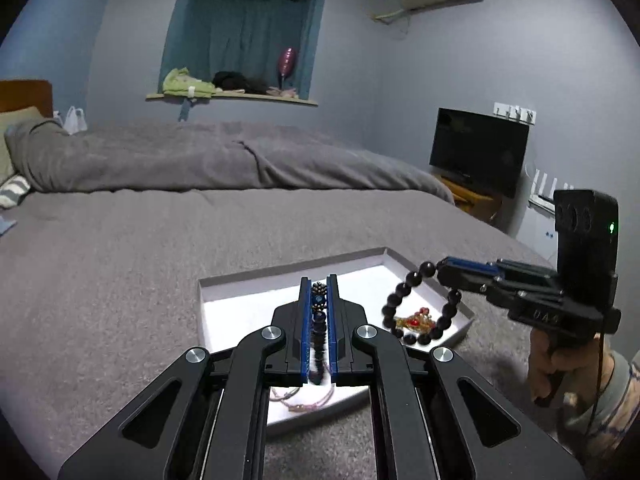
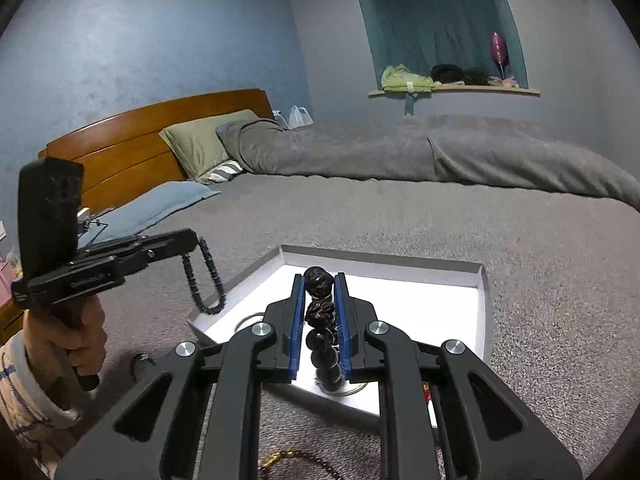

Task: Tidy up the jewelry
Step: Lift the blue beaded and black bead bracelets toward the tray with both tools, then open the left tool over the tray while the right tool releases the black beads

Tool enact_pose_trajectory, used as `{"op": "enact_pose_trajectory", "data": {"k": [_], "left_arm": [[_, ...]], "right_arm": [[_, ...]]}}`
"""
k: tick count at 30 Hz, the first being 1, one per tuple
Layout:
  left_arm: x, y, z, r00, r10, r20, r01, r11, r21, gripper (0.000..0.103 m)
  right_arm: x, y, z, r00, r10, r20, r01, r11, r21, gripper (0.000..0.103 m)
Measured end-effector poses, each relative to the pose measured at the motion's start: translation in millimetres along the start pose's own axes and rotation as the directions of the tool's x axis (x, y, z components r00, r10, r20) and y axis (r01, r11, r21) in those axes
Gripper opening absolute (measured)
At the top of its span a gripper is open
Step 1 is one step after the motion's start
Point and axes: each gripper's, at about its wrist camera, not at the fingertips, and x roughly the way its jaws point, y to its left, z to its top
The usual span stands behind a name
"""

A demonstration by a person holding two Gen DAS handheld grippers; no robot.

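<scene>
A shallow white tray [image 1: 248,282] [image 2: 482,280] lies on the grey bed. My left gripper [image 1: 319,280] is shut on a blue beaded bracelet [image 1: 319,322], held above the tray; in the right wrist view that bracelet [image 2: 208,280] hangs from the left gripper [image 2: 196,240] at the tray's left corner. My right gripper [image 2: 320,276] is shut on a black large-bead bracelet [image 2: 319,312]; in the left wrist view it [image 1: 400,300] hangs from the right gripper [image 1: 440,268] over the tray's right end. A red and gold piece [image 1: 416,322] and pink cords [image 1: 300,396] lie in the tray.
A gold chain [image 2: 280,458] and a small dark piece [image 2: 140,360] lie on the blanket near the tray. A folded grey duvet [image 1: 200,156], pillows [image 2: 204,144] and a wooden headboard [image 2: 140,140] are at the far side. A TV [image 1: 480,150] stands at right.
</scene>
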Motion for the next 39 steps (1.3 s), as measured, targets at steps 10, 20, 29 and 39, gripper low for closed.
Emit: {"op": "enact_pose_trajectory", "data": {"k": [10, 20, 29, 39], "left_arm": [[31.5, -5.2, -16.0, 0.996, 0.03, -0.08, -0.027, 0.999, 0.037, 0.008], [54.6, -1.0, -30.1, 0.981, 0.092, -0.169, -0.083, 0.995, 0.064, 0.008], [58.2, 2.9, -34.1, 0.973, 0.115, -0.202, -0.103, 0.992, 0.071, 0.022], [44.8, 15.0, -28.4, 0.981, 0.102, -0.168, -0.098, 0.995, 0.033, 0.071]], "right_arm": [[14.1, -20.4, -11.5, 0.997, -0.052, -0.055, 0.054, 0.998, 0.038, 0.014], [26.1, -41.5, -23.0, 0.986, -0.128, -0.111, 0.135, 0.989, 0.063, 0.015], [28.7, -52.2, -30.6, 0.98, -0.144, -0.135, 0.157, 0.983, 0.093, 0.028], [3.6, -58.9, -36.0, 0.984, -0.155, -0.087, 0.166, 0.977, 0.138, 0.048]]}}
